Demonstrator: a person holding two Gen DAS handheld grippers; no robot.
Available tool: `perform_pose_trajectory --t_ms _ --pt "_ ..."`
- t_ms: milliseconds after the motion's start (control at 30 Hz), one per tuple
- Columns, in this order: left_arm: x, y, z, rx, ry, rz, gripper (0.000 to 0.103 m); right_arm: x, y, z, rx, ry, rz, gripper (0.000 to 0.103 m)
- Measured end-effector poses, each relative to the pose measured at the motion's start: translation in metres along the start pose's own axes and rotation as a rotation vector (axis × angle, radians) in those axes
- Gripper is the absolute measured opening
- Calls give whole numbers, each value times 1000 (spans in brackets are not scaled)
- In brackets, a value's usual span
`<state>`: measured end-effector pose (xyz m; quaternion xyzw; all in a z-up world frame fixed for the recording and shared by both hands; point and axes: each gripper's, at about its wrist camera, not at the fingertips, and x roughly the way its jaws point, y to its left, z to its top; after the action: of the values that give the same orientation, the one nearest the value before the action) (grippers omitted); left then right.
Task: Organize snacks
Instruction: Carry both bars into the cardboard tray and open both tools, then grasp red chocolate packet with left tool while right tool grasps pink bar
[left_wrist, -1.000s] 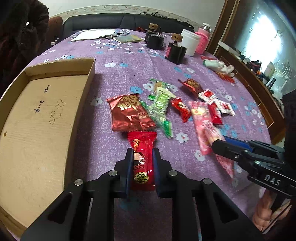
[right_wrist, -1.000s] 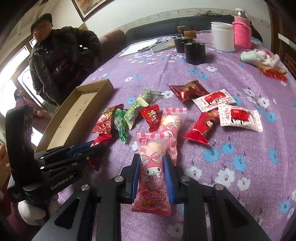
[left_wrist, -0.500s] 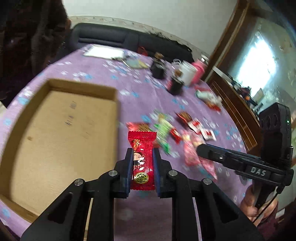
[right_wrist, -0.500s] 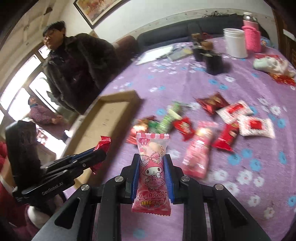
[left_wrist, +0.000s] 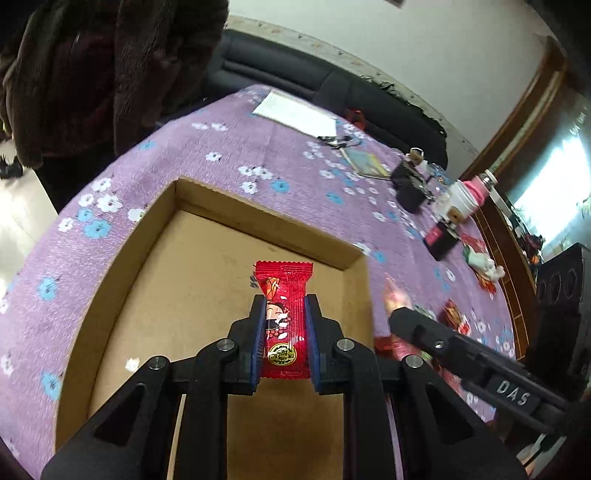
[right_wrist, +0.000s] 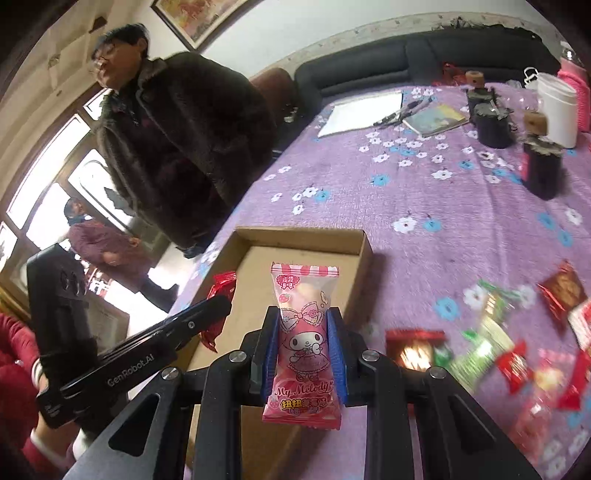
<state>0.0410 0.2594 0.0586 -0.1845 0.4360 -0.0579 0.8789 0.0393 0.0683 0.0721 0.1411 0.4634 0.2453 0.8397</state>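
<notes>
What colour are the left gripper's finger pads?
Blue pads, clearest in the left wrist view.

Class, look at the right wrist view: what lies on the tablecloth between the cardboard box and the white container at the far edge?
Only bare flowered tablecloth lies between the cardboard box and the white container; the right wrist view shows this.

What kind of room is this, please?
Probably a home living or dining room: a dark sofa behind a table with a purple floral tablecloth, and a framed picture on the wall.
</notes>
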Motion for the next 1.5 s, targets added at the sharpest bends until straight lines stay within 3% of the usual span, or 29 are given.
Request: perform_pose_trajectory --t_ms 333,533,733,1000,1100,1233,1367,1500 --pt "40 7 10 -36 52 10 17 44 3 7 15 14 -81 25" --pt "51 8 11 -47 58 35 17 49 4 10 18 4 -108 25" --pt "51 11 13 -62 46 37 19 43 7 12 -21 -40 -155 32" --pt "18 3 -3 -30 31 67 19 11 5 3 -40 -72 -168 35" --pt "6 -6 -10 3 15 141 30 -9 11 -6 -67 -103 -159 38" --pt "-14 -23 -29 71 -15 183 31 -30 11 -22 -82 -119 -158 44" --pt "-28 -42 -49 128 -17 182 31 -50 2 -42 -121 -140 -203 44" --pt "-36 -59 -64 135 3 117 31 -77 -33 -57 -105 -169 -256 44"
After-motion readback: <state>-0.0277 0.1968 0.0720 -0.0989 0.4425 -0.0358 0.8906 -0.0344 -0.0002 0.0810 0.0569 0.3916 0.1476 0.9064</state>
